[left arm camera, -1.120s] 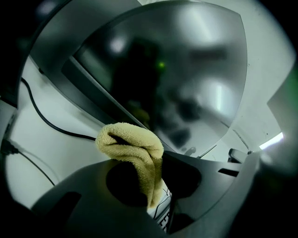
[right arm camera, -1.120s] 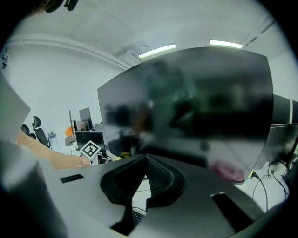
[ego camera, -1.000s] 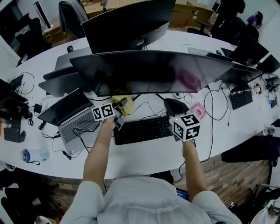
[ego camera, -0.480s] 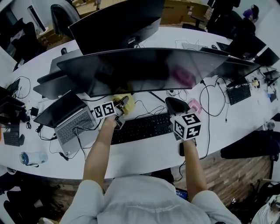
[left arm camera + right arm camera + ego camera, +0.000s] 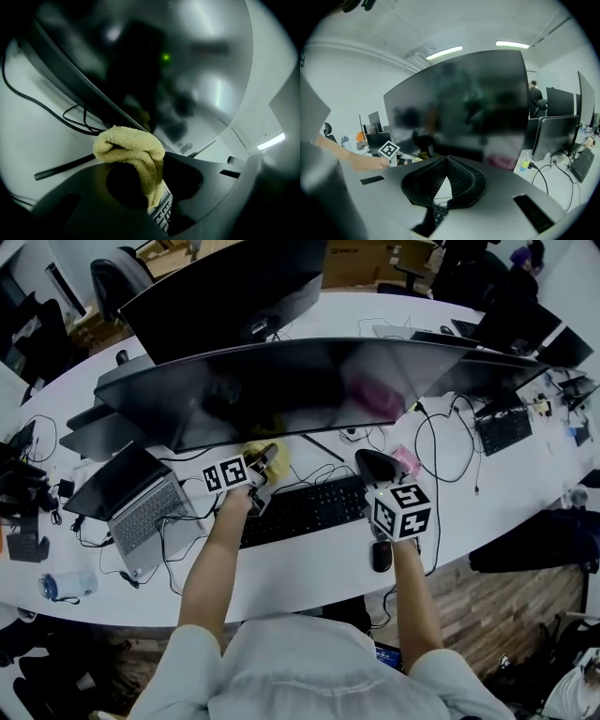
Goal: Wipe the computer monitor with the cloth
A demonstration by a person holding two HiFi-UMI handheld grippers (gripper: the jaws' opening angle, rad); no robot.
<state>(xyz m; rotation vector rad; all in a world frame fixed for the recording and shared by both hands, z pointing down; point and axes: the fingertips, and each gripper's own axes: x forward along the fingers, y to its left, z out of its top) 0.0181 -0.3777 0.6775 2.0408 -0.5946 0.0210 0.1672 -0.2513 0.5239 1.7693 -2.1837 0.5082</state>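
The wide curved monitor (image 5: 281,390) stands dark across the middle of the white desk. Just under its lower edge, left of its stand, my left gripper (image 5: 263,463) is shut on a bunched yellow cloth (image 5: 255,452). In the left gripper view the cloth (image 5: 133,152) bulges out of the jaws close to the monitor (image 5: 178,75); I cannot tell whether it touches the glass. My right gripper (image 5: 374,466) is shut on nothing, over the right end of the keyboard (image 5: 300,507). In the right gripper view its tips (image 5: 446,160) meet, pointing at the monitor (image 5: 464,103).
A black mouse (image 5: 380,556) lies beside my right forearm. An open laptop (image 5: 131,498) sits at the left and something pink (image 5: 405,460) lies right of the keyboard. Cables cross the desk. More monitors (image 5: 225,292) stand behind, and a water bottle (image 5: 56,585) lies at the near left.
The head view has swung, sliding the desk leftward in frame and bringing the mouse into sight. Both grippers stay below the monitor's lower edge, the left still holding the cloth.
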